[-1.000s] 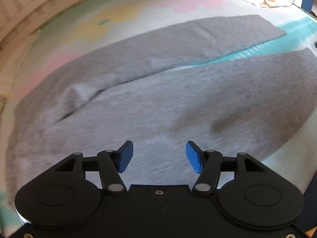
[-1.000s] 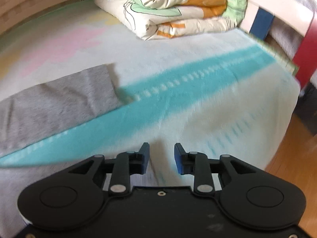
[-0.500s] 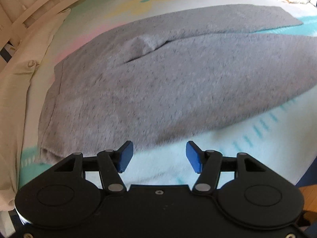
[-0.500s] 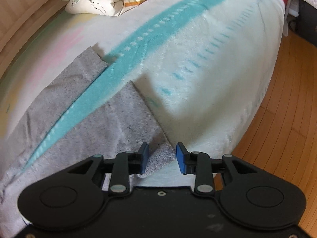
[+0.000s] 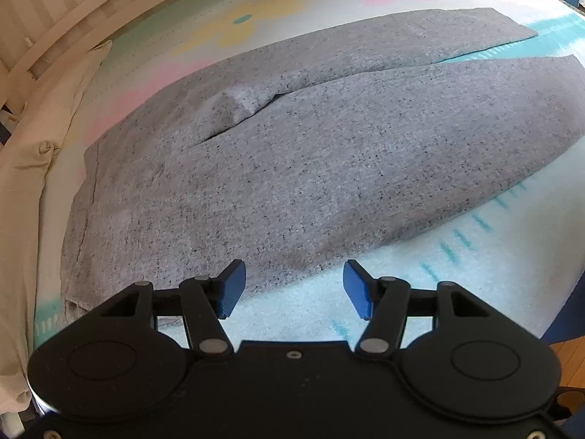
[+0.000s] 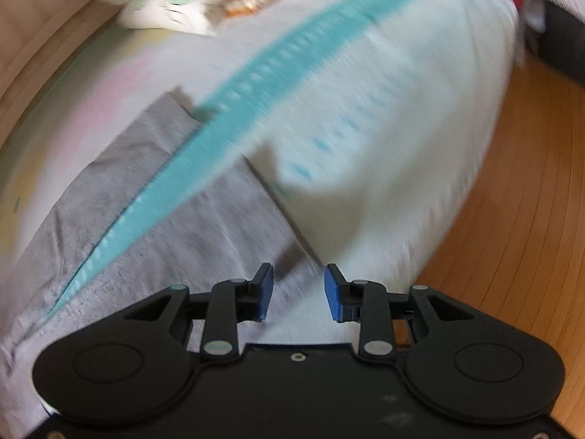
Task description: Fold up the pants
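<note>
Grey pants (image 5: 292, 153) lie flat on the bed, waistband at the left, two legs running to the far right with a small fold at the crotch. My left gripper (image 5: 294, 289) is open and empty, hovering at the near edge of the near leg. In the blurred right wrist view the two leg ends (image 6: 175, 219) lie apart with a teal stripe of sheet between them. My right gripper (image 6: 299, 291) is open and empty, just above the near leg's hem corner.
The bed sheet (image 5: 457, 278) is pale with teal, pink and yellow patterns. A cream pillow (image 5: 22, 190) lies at the left by slatted rails. A folded duvet (image 6: 175, 3) sits at the far end. Wooden floor (image 6: 519, 201) lies beyond the bed's edge.
My left gripper has pulled back toward the pants' near edge and stays open. My right gripper swung from the bare sheet to the near leg's hem and has opened wider.
</note>
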### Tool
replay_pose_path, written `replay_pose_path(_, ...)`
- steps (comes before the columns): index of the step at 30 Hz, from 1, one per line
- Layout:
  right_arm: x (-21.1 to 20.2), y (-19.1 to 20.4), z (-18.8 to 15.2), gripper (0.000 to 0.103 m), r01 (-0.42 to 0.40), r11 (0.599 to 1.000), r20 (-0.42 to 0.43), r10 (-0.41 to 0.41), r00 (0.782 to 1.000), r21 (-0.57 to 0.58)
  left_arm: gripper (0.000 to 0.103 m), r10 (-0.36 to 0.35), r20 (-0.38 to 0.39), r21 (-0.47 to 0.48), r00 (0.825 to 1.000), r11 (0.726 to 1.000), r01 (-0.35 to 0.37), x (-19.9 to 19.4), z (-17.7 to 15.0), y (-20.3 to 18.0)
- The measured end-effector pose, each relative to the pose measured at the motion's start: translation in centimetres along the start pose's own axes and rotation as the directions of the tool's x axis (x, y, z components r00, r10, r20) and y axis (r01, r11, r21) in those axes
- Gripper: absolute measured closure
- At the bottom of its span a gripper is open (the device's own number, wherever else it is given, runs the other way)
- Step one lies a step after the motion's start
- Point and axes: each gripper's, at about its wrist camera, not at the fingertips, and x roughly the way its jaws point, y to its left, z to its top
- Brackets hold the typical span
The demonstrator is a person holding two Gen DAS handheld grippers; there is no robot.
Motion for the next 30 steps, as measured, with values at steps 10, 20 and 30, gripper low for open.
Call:
replay_pose_path(10, 1.7, 1.0, -0.6, 0.095, -0.103, 0.992, 0.008, 0.103, 0.995, 0.079, 0.039, -0.003, -0.069, -0.215, 0.998, 0.977, -0.012, 0.3, -0.1, 3.5)
replay_pose_path(20, 0.9, 2.2, -0.9, 0.095, -0.025, 0.999, 0.016, 0.025, 1.000, -0.030, 0.040, -0.190, -0.150, -0.581, 0.970, 0.811, 0.069, 2.5, -2.5, 9.6)
replay_pose_path(30, 0.8, 2.5, -0.8, 0.095, -0.011, 0.999, 0.015, 0.012, 1.000, -0.049, 0.043, -0.257, -0.137, -0.753, 0.957, 0.654, 0.067, 5.4, -1.8, 11.4)
